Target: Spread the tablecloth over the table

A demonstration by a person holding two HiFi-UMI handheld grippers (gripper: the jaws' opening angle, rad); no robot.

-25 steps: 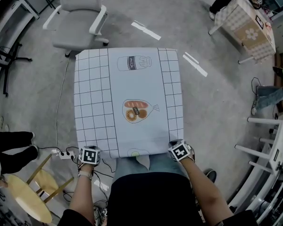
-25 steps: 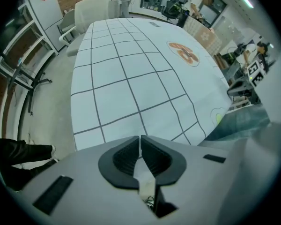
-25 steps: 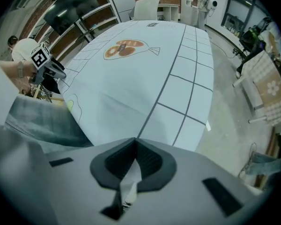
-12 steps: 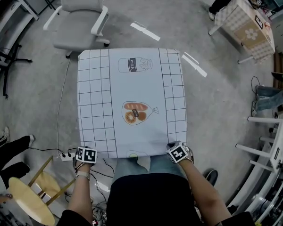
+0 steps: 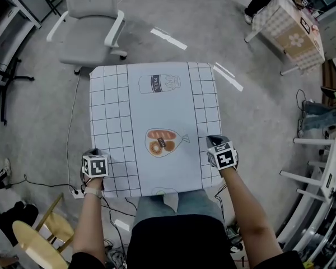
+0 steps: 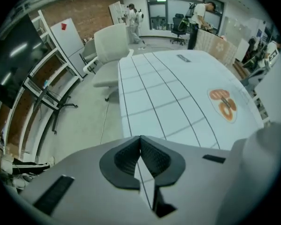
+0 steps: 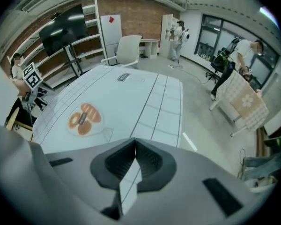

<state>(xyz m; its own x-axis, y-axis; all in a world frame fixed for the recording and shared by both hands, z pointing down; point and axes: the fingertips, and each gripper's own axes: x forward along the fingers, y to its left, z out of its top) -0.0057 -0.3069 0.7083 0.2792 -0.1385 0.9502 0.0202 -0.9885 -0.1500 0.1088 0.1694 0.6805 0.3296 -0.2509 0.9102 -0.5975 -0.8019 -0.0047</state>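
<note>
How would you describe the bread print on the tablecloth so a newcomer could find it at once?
Start at the white tablecloth spread out in the middle of the head view. Down its plain centre strip, between the two black-gridded side panels, sits the bread print. It is the only orange-brown picture, nearer the person than the grey milk bottle print.

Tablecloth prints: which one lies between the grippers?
The orange bread print, level with the left gripper and right gripper. The milk print is at the far end, a third print at the near edge.
</note>
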